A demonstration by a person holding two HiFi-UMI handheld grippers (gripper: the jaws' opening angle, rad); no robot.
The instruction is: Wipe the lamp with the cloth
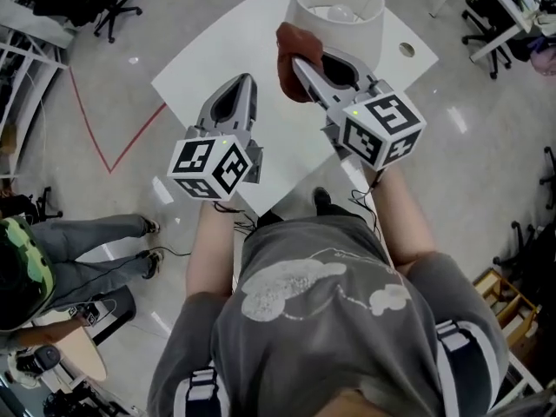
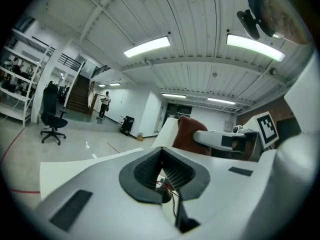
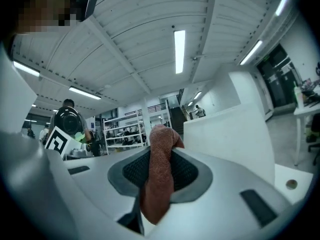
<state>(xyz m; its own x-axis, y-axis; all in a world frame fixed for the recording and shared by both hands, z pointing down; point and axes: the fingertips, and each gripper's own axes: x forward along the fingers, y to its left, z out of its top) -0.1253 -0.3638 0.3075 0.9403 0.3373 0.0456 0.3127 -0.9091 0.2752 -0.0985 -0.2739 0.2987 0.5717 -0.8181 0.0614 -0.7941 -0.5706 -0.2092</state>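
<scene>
I see the lamp (image 1: 347,40) upright at the far end of the white table (image 1: 226,59): white drum shade, slightly tapered, open top, with the bulb (image 1: 340,12) visible inside from above. The cloth (image 1: 291,63) is reddish-brown terry, bunched into a wad and pinched in the right gripper (image 1: 300,66). In the right gripper view the cloth (image 3: 160,179) runs as a folded strip between the pads, with a rounded lump poking past the tips and the tail hanging down toward the camera. In the head view the wad sits against the shade's lower left side, and it looks to be touching.
</scene>
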